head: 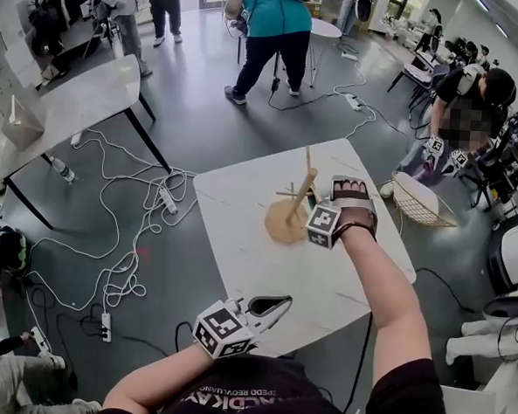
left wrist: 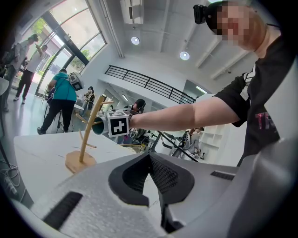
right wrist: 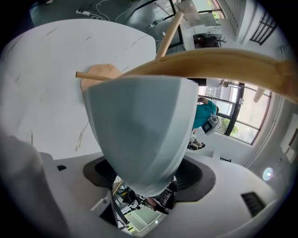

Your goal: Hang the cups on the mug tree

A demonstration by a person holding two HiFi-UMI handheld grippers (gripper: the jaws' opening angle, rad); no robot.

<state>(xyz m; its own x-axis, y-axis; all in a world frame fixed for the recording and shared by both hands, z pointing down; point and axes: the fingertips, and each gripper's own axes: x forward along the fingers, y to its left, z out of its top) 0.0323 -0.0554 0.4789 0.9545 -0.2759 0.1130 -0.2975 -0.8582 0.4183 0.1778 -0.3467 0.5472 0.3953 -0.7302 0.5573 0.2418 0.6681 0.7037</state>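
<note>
The wooden mug tree [head: 294, 204] stands on the white table [head: 239, 253]. My right gripper [head: 316, 205] is right against its pegs, shut on a pale blue-green cup [right wrist: 139, 135]. In the right gripper view that cup fills the space between the jaws, with a wooden peg [right wrist: 219, 62] running just over its rim and the tree's base [right wrist: 100, 74] behind it. From the left gripper view I see the tree [left wrist: 88, 135] with the cup [left wrist: 98, 126] held at a peg. My left gripper [head: 275, 306] hovers over the table's near edge, shut and empty, jaws touching [left wrist: 150, 160].
A wire basket [head: 421, 203] lies on the floor right of the table. Cables and power strips [head: 126, 229] sprawl over the floor to the left, beside another table [head: 82, 99]. People stand at the back [head: 270, 27], and another person [head: 462, 100] is at the right.
</note>
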